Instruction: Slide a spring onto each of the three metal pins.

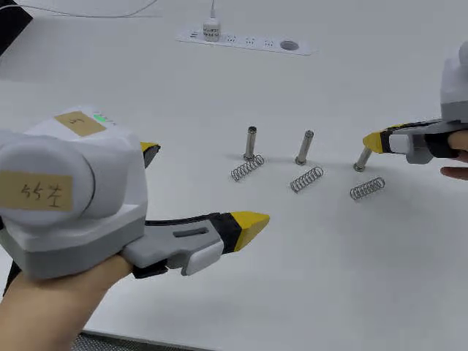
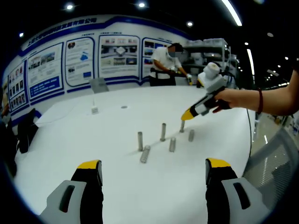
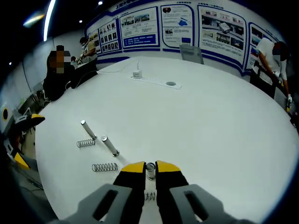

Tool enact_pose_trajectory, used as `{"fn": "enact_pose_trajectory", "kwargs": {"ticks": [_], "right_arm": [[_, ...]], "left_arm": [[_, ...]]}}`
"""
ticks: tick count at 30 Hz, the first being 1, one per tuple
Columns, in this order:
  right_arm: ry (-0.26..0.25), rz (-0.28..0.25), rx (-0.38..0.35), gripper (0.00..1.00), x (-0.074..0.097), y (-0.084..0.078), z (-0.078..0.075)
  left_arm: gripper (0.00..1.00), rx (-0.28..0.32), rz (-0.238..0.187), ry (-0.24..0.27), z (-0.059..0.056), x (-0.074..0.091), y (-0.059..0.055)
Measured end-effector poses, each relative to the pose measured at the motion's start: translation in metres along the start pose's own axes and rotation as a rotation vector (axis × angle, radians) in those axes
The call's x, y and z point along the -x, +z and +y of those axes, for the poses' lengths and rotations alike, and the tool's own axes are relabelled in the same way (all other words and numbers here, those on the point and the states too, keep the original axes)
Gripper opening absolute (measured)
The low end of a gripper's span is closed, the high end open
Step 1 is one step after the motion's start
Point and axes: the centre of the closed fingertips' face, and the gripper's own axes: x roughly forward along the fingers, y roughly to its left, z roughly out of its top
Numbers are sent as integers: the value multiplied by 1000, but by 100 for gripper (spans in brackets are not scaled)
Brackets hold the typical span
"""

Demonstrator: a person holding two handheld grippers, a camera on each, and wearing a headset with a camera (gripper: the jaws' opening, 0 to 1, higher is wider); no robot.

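Three metal pins stand on the white table: left pin [image 1: 250,142], middle pin [image 1: 305,147], right pin [image 1: 362,159]. A spring lies in front of each: left spring [image 1: 247,167], middle spring [image 1: 306,178], right spring [image 1: 366,188]. My right gripper [image 1: 373,141] is shut on the top of the right pin [image 3: 150,170], with a spring [image 3: 149,197] lying below between its jaws. My left gripper [image 1: 199,186] hangs open and holds nothing, well short of the pins [image 2: 163,131]. The right gripper [image 2: 189,113] shows beyond them in the left gripper view.
A white power strip [image 1: 245,42] with a plug [image 1: 211,29] lies at the far side of the table. The table's near edge [image 1: 146,340] runs under my left hand. People stand at benches in the background [image 2: 166,63].
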Motion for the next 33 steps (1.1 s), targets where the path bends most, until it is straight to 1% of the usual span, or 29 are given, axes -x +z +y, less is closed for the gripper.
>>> {"fn": "enact_pose_trajectory", "kwargs": {"ticks": [4,11,17,20,22,25,26,27,30,31,33], "right_arm": [[4,-2,33,9,-1,0,2],[-1,-11,29,9,-2,-1,0],[8,-11,54,9,-4,0,0],[6,-22,62,13,-4,2,0],[3,-39,68,17,-3,5,-1],[0,-54,65,19,0,9,-3],[1,-67,65,21,1,11,-3],[2,-75,62,23,3,12,-3],[5,-101,57,24,7,17,-2],[7,-111,54,25,9,18,-2],[18,-134,37,26,11,21,1]], "left_arm": [[93,-4,0,-2,-1,0,0],[92,-5,2,-4,-1,0,-1],[92,-8,4,-4,-1,-1,-1],[91,-10,5,-2,-1,-1,-1],[90,-13,7,-3,-1,-1,-2],[90,-19,9,-1,-1,-1,-2],[89,-23,7,1,0,-1,-2],[88,-28,6,1,0,-1,-2],[86,-52,13,9,0,-3,-3],[85,-99,17,23,2,-4,-2],[85,-137,-2,31,1,-5,2]]}}
